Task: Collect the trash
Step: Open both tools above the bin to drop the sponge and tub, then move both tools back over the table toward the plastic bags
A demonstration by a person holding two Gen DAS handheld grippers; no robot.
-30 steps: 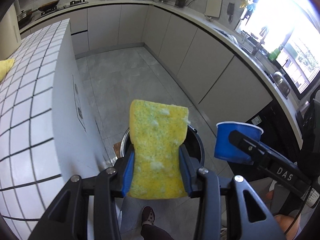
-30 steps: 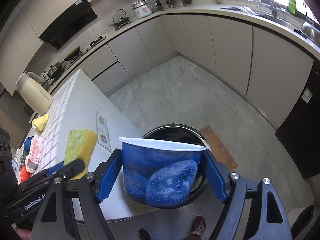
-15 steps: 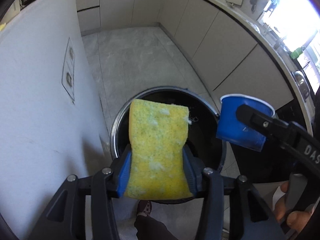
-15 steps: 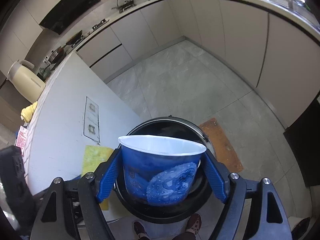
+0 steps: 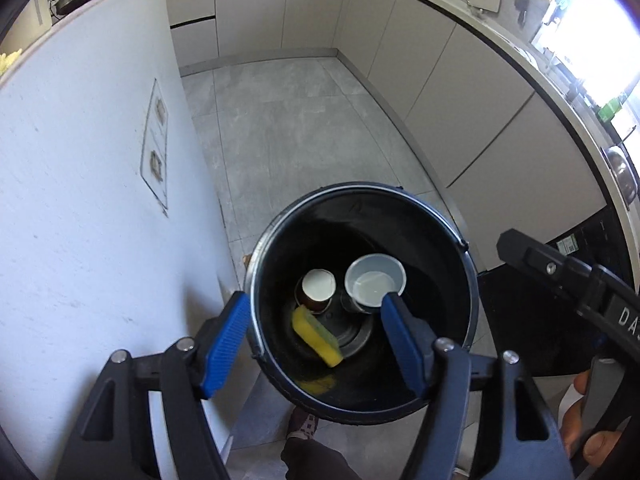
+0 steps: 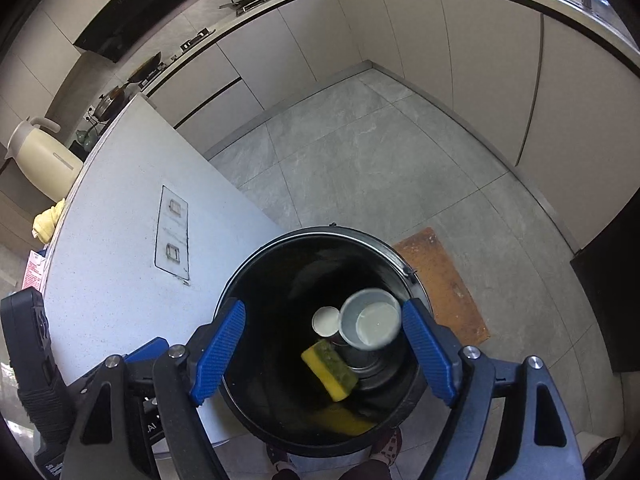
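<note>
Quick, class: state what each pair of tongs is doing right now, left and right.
Left tongs: open, empty, jaws just opened; the sponge lies in the bin.
Right tongs: open, empty; the blue cup is in the bin.

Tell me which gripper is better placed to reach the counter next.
Probably left: the left gripper, jaws just opened, empty, hangs beside the counter; the right gripper is farther over the bin.

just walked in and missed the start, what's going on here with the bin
A person holds a gripper in each hand over a black trash bin on the kitchen floor. Both the left gripper and the right gripper are open and empty; the left one's fingers have just been opening. The yellow sponge and blue cup now lie inside the bin beside a smaller cup.
</note>
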